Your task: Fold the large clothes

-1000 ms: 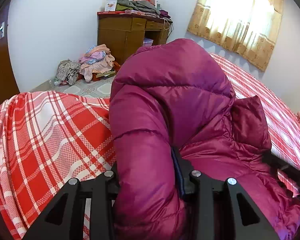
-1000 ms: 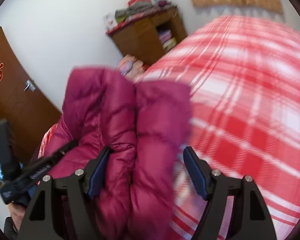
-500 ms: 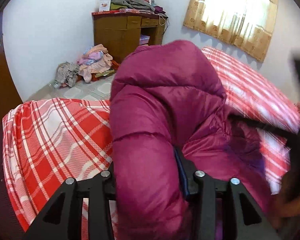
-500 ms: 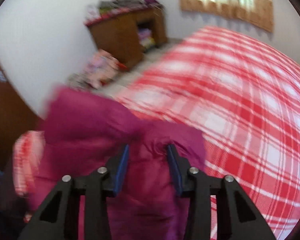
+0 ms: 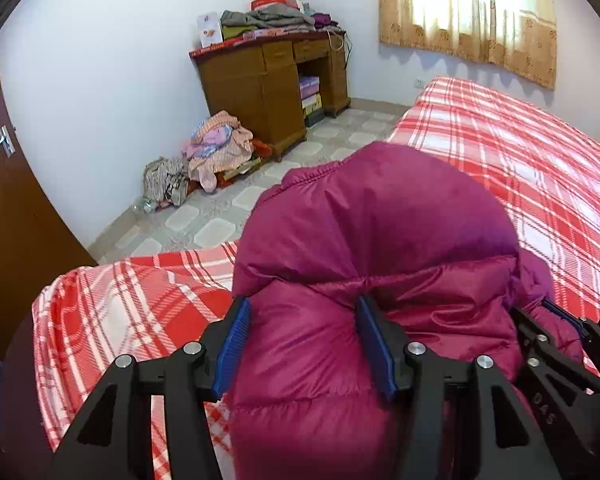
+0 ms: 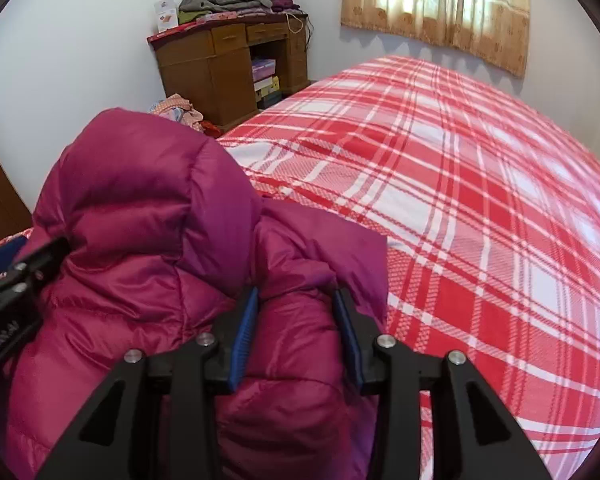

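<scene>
The left gripper, blue pads set wide, clamps a thick roll of a magenta down jacket, the padded fabric bulging up and over between its fingers. Just to its right, the right gripper pinches a narrower fold of the same jacket, its jaws closer together with the quilted cloth filling the gap between them. In the left wrist view the right gripper shows at the right edge, pressed against the jacket's side; in the right wrist view the left gripper shows at the left edge, touching the garment.

The jacket sits bunched in a tall mound at the near left corner of a bed spread with a red-and-white plaid cover, which stretches bare to the right and far side. Beyond the bed, a tiled floor leads to a wooden desk against the far wall, its top stacked with folded clothes and boxes. A heap of loose clothing lies on the floor beside the desk. A curtained window glows at far right, and a brown door stands at left.
</scene>
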`<state>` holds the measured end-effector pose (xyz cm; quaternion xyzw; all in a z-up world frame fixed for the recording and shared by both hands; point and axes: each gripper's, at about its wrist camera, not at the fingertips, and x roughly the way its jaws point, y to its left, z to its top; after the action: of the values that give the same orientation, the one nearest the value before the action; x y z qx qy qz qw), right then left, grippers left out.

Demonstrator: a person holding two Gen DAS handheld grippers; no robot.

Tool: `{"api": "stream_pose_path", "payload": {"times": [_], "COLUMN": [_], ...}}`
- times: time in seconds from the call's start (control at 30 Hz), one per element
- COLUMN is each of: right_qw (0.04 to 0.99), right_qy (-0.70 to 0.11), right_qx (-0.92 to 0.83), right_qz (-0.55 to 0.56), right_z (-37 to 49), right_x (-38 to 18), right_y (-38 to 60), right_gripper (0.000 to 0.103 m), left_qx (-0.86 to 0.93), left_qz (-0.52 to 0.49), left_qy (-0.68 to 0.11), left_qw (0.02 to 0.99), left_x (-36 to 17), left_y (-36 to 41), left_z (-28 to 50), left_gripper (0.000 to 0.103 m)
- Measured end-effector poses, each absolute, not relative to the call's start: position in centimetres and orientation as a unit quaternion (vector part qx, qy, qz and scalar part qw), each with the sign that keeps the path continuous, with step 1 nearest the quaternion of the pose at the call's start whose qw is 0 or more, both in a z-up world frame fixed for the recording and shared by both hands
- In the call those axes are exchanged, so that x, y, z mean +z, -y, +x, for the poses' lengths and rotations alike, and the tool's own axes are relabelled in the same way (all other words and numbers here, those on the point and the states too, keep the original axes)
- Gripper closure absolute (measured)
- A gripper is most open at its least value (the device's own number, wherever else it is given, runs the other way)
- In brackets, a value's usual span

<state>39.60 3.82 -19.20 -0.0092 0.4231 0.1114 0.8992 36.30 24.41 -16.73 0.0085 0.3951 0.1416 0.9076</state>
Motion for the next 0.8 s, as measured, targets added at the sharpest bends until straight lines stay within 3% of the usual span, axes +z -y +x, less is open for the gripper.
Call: {"api": "stream_pose_path", "payload": {"times": [0.43,0.6,0.8], "right_qw": [0.899,0.902,0.907], "right_qy": [-0.424,-0.420,-0.405], "right_qx": [0.109,0.097,0.102], "right_qz": [-0.003,0.009,0.055], "right_z": [40.3,37.5,31.3], "right_x": [-19.9,-17.4,-15.0], "right_y": [-3.9,-1.5,2.1], "right_gripper": [0.059,0.025,0.022], "left_qx": [0.153,0.165,0.155], "left_qz": [0.015,0.061,0.042], "left_qy": [-0.418,-0.421,-0.402], "left_qw": [0.895,0.890,0.902], "left_x": [-18.6,-16.9,-13.9], "left_y": [-23.7,-22.8,-21.4], "left_z": [37.4,34.9,28.5], "left_gripper": [0.044,0.041,0.040]}}
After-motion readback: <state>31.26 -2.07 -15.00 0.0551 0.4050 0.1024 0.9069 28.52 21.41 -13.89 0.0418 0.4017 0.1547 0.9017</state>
